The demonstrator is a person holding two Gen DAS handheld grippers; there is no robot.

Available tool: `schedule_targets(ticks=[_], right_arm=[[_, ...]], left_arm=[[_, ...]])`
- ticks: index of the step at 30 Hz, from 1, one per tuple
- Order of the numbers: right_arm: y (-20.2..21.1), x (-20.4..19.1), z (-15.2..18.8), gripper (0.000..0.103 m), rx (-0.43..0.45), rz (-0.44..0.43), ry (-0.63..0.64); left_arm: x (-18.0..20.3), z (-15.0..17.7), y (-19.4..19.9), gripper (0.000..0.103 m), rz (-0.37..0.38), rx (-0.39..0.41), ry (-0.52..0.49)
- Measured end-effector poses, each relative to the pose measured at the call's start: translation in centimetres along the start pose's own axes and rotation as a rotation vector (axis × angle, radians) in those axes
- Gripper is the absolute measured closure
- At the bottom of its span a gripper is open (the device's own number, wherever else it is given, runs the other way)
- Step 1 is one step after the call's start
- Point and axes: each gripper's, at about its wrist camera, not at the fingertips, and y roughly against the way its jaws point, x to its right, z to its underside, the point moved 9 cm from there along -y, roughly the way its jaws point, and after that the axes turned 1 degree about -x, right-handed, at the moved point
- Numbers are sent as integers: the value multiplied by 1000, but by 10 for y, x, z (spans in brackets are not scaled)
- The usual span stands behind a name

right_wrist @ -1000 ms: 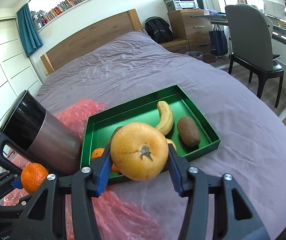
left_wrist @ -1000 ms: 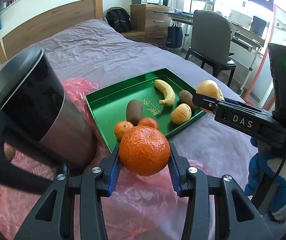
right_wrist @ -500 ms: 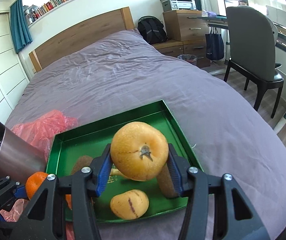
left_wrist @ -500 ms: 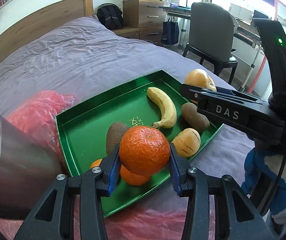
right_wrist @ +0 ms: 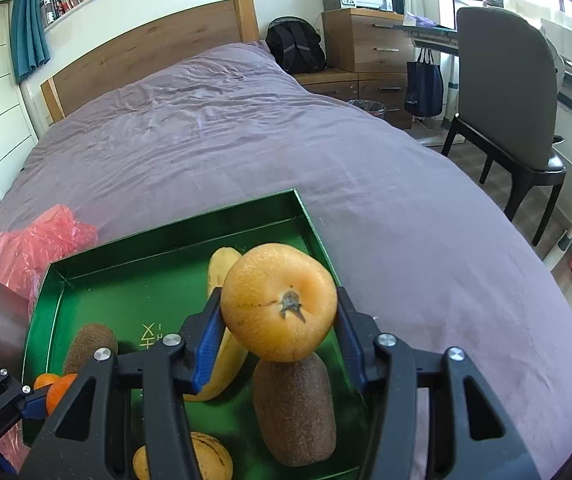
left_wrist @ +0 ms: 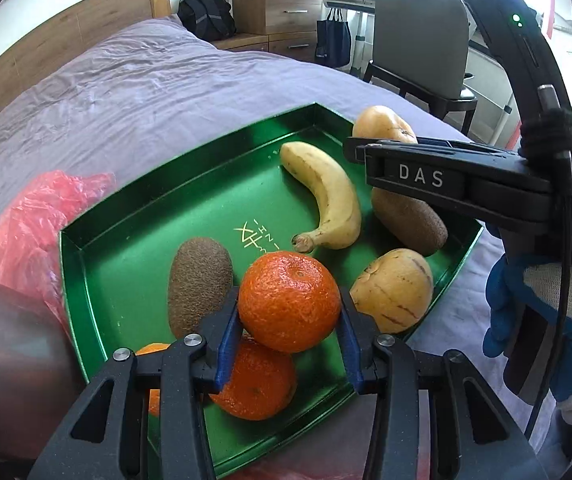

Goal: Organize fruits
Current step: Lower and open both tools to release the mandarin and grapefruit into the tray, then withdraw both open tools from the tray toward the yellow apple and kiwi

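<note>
- Left wrist view, left edge: a metal container (left_wrist: 10, 352) fills the lower left, with a crumpled red plastic bag (left_wrist: 34, 220) just above it.
- Centre: the green tray (left_wrist: 134, 216) lies on the purple bedspread (left_wrist: 126, 92), holding two kiwis (left_wrist: 198, 280), a banana (left_wrist: 326, 196), a striped yellow fruit (left_wrist: 394, 288) and more tangerines (left_wrist: 254, 384).
- Lower centre: the left gripper (left_wrist: 289, 332) pinches a tangerine (left_wrist: 289, 300) above the tray's near end.
- Right: the right gripper (right_wrist: 278, 344), in a gloved hand (left_wrist: 558, 320), clamps a yellow-orange fruit (right_wrist: 280, 306) over the tray's right side.
</note>
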Motion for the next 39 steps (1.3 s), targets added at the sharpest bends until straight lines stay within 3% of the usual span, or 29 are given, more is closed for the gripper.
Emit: schedule_targets(ticks=[16, 24, 35, 39], right_arm=[[-15, 1, 11, 45, 0, -71, -78], [-8, 8, 19, 35, -18, -51, -88], [42, -2, 18, 30, 8, -40, -61], [68, -8, 22, 19, 21, -34, -58]], left_arm=[[-10, 3, -8, 63, -11, 11, 1], [-9, 1, 4, 52, -11, 28, -6], [-8, 1, 49, 51, -22, 61, -15], [-3, 9, 73, 48, -10, 73, -17]])
